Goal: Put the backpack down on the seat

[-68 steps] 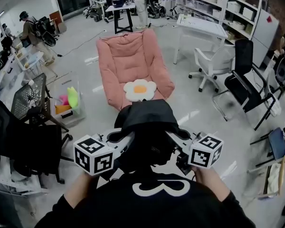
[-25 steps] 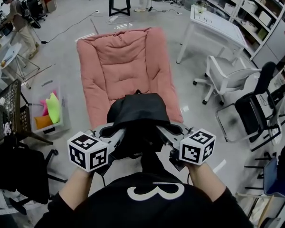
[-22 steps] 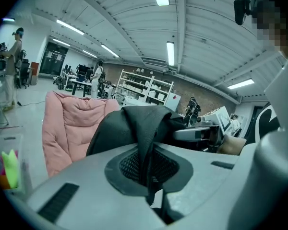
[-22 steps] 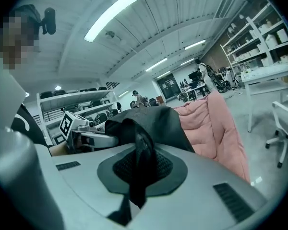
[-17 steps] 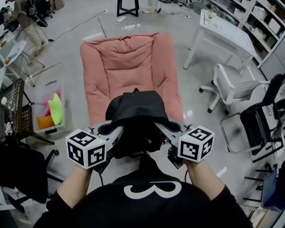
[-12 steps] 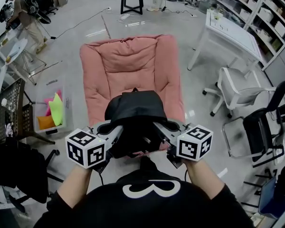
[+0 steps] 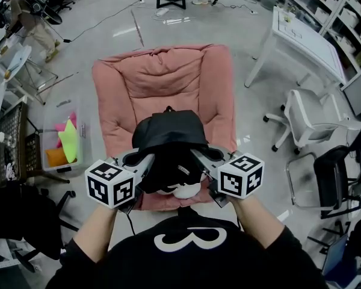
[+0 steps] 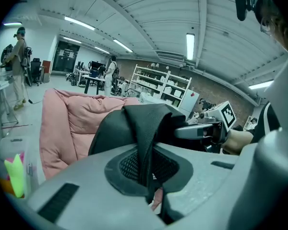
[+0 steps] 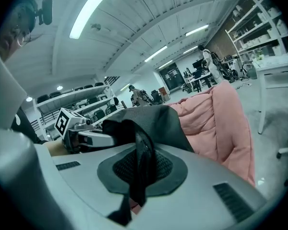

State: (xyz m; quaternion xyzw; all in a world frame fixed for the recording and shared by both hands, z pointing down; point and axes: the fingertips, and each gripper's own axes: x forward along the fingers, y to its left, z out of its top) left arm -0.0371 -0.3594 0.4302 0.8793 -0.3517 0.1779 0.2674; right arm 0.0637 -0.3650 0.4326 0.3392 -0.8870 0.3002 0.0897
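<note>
The left gripper (image 7: 143,161) is seen with its fingers clenched on one strap (image 8: 145,143) of a black fabric backpack (image 7: 168,140), and the right gripper (image 7: 200,159) is clamped likewise on the other strap (image 9: 139,171), apparently so that the load is shared and kept level. The bag is held over the front of the pink padded lounge chair (image 7: 162,80), seemingly for a square lowering onto the seat.

Person: black top (image 7: 186,264) with a white curved mark (image 7: 183,239) below the neck, black sleeves (image 7: 78,268). Equipment: left gripper (image 7: 145,159) and right gripper (image 7: 200,156), grey bodies with black mesh pads (image 8: 126,167). Each carries a white cube (image 7: 111,183) with black square markers; thin black cable (image 7: 130,221) under the left.
</note>
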